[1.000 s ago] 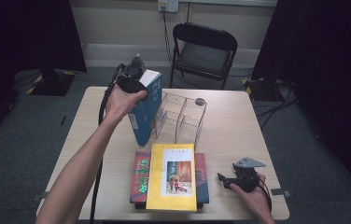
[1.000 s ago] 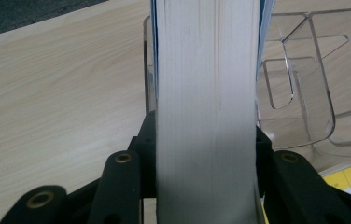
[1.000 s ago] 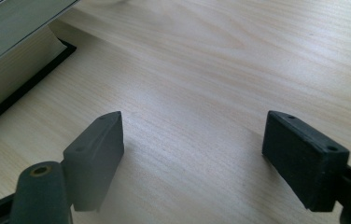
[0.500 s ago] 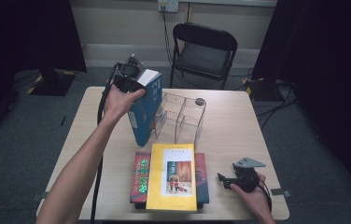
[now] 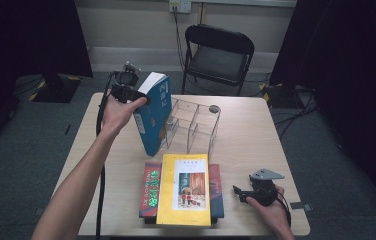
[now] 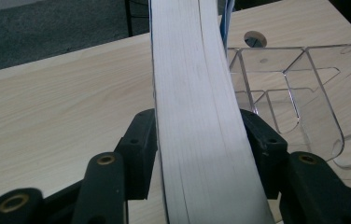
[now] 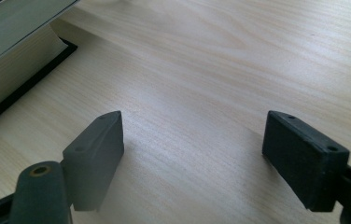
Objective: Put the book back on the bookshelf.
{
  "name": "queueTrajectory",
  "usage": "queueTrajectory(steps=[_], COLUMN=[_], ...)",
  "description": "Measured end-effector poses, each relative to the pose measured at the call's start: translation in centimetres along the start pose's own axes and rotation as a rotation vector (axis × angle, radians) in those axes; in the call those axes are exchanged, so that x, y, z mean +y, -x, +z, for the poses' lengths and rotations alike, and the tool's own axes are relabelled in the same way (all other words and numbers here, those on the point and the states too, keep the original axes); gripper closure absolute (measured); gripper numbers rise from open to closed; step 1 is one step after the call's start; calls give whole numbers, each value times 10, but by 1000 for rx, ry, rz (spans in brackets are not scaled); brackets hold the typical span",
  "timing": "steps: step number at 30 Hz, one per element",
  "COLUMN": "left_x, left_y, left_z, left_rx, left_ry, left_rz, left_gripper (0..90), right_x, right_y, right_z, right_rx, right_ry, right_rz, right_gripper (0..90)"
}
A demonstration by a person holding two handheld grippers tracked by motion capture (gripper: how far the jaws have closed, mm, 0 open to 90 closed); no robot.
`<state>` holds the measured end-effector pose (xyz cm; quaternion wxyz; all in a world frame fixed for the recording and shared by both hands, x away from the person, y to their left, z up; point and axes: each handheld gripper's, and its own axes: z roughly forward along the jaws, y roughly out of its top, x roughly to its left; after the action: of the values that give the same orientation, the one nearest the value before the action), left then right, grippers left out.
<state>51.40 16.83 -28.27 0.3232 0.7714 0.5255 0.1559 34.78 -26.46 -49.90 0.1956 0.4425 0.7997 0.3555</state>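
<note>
The thick blue-covered paperback book (image 5: 153, 115) stands tilted on the pale wooden table (image 5: 246, 130), its lower corner on the tabletop and its upper part leaning left, just against the left side of the clear acrylic divided organiser (image 5: 193, 125). Compared with a second ago its top has swung further left and toward the far edge. The left gripper (image 5: 126, 90) straddles the book's top page edge (image 6: 197, 121); its jaws have just been opening, and in the left gripper view a thin gap shows at the left pad (image 6: 138, 149), so the hold looks loosened, probably a release into the organiser's left slot. The right gripper (image 5: 248, 192) rests near the right front of the table, jaws wide apart and empty. A yellow book (image 5: 183, 187) lies on a red one (image 5: 148, 187) near the front. Beyond the table stand a black folding chair (image 5: 218, 52) and dark curtains (image 5: 31, 40).
</note>
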Motion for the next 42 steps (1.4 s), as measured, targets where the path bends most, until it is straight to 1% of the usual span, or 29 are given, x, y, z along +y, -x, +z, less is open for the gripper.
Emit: queueTrajectory(steps=[2, 3, 6, 7, 9, 10, 11, 12, 13, 14, 16, 17, 19, 20, 22, 23, 24, 25, 28, 29, 30, 31, 32, 35, 38, 39, 40, 41, 42], left_x=[-3, -4, -10, -13, -20, -24, -27, -30, -34, -37, -43, -46, -53, -56, -62, -67, -71, -74, -83, -85, -87, -88, -89, -93, -98, -99, -101, -102, -103], left_y=[1, 1, -1, -1, -1, -2, -1, 0, 0, 0, 0, 0, 1, 1, 0, 0, -1, -1, -2, -2, -2, -3, -4, -4, -3, -2, -1, -2, -3], left_z=[-1, -2, -8, -8, -10, -11, -11, -12, -13, -13, -12, -13, -12, -12, -11, -9, -8, -6, 0, 2, 3, 4, 5, 10, 16, 18, 20, 21, 22], left_rx=[20, 17, -3, -8, -13, -25, -23, -3, 1, -4, -32, -40, -24, -26, -29, -52, -61, -55, -76, -72, -71, -68, -75, -87, -73, -84, -84, -81, -90], left_ry=[18, 23, 67, 69, 94, 109, 125, 140, 161, 182, 209, 218, 241, 248, 268, 284, 289, 299, 308, 312, 318, 317, 321, 324, 307, 308, 308, 304, 311], left_rz=[6, 13, -7, 2, 18, 10, 0, 18, 35, 33, 34, 48, 73, 83, 81, 78, 75, 64, 80, 83, 80, 87, 82, 73, 93, 88, 77, 74, 73], left_gripper=[490, 483, 465, 465, 455, 455, 456, 456, 455, 463, 485, 491, 485, 483, 479, 462, 455, 454, 462, 465, 492, 515, 529, 531, 506, 500, 503, 525, 539], right_x=[0, 0, 0, 0, 0, 0, 0, 0, 0, 0, 0, 0, 0, 0, 0, 0, 0, 0, 1, 1, 1, 1, 1, 1, 1, 1, 1, 1, 1], right_y=[0, 0, 0, 0, 0, 0, 0, 0, 0, 0, 0, 0, 0, 0, 0, 0, 0, 0, 0, 0, 1, 1, 1, 1, 1, 1, 1, 1, 1], right_z=[0, 0, 0, 0, 0, 0, 0, 0, 0, 0, 0, 0, 0, 0, 1, 1, 1, 1, 1, 1, 1, 1, 1, 1, 1, 1, 1, 1, 1], right_rx=[0, 1, 0, 0, 0, 0, 0, 0, 0, -1, -1, -1, -1, -1, -1, 0, -1, -1, -1, -1, -1, -1, -1, -1, -1, -1, -1, -1, -1], right_ry=[0, 0, 0, 0, 0, 0, 0, 1, 1, 1, 1, 1, 1, 1, 1, 1, 1, 1, 2, 2, 2, 2, 2, 2, 2, 2, 2, 2, 2], right_rz=[0, 0, -1, -1, 0, 0, -1, -1, -1, -1, -1, 0, -1, -1, 0, -1, -1, -1, -2, -1, -2, -2, -2, -3, -2, -2, -2, -3, -3], right_gripper=[206, 206, 205, 205, 206, 206, 205, 206, 205, 206, 205, 206, 206, 206, 206, 206, 206, 206, 206, 206, 206, 206, 206, 206, 206, 206, 206, 206, 206])
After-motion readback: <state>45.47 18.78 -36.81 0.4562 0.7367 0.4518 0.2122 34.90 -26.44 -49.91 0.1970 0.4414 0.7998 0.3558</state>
